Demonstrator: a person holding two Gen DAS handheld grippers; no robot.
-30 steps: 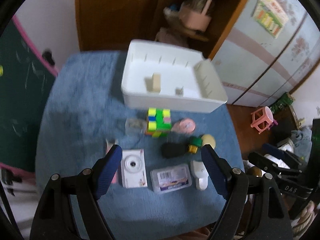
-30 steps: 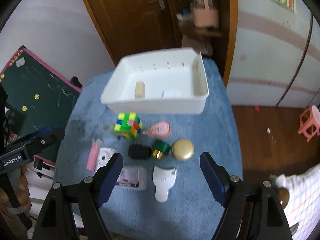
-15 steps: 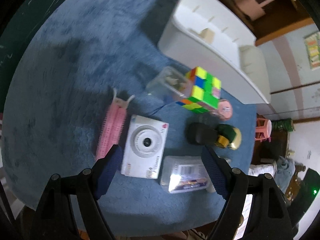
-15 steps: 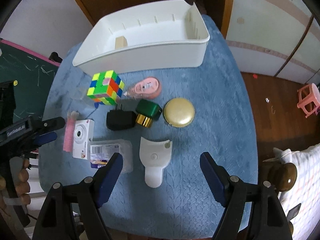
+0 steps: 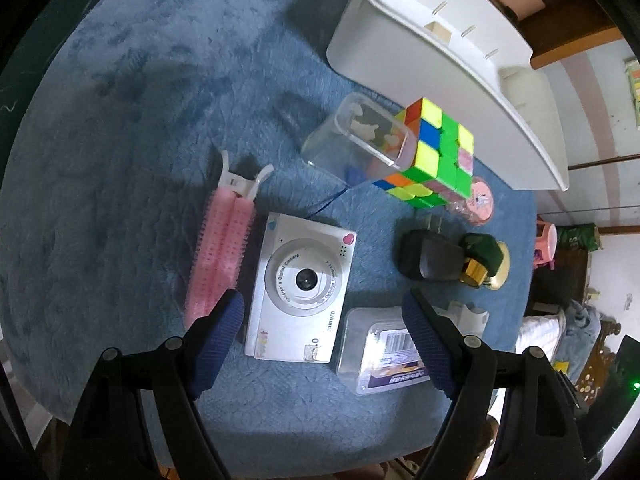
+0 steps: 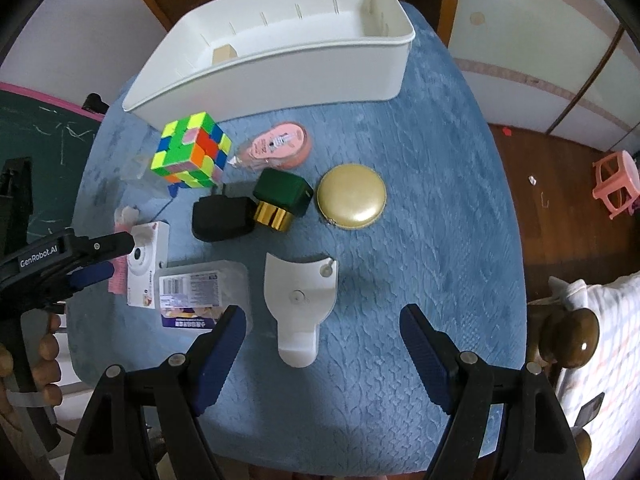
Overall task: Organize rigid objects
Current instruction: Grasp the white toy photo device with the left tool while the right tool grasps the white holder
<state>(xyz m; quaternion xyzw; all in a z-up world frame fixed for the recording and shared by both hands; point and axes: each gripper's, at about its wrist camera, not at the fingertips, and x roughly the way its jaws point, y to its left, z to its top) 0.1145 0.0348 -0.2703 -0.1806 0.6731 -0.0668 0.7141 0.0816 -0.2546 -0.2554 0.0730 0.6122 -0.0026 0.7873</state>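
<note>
A white bin point(image 6: 304, 68) stands at the back of a blue-covered table point(image 6: 440, 240). In front of it lie a colour cube point(image 6: 191, 151), a pink tape dispenser point(image 6: 276, 148), a black charger point(image 6: 222, 218), a green-and-gold box point(image 6: 282, 196), a gold round compact point(image 6: 352, 196), a white scoop-shaped piece point(image 6: 300, 300), a clear labelled box point(image 6: 200, 294), a white toy camera point(image 5: 302, 286) and a pink hair clip point(image 5: 220, 248). My left gripper point(image 5: 324, 340) is open, low over the camera. My right gripper point(image 6: 320, 356) is open above the white piece.
A clear plastic box point(image 5: 356, 138) leans against the cube. The left gripper also shows in the right wrist view point(image 6: 96, 258), at the table's left edge. A dark chalkboard point(image 6: 40, 152) stands left of the table. A pink stool point(image 6: 616, 184) stands on the wooden floor, right.
Both grippers have moved down and closer to the table. The left one has come in over the white camera. The right one has closed in on the white piece. Both stay open.
</note>
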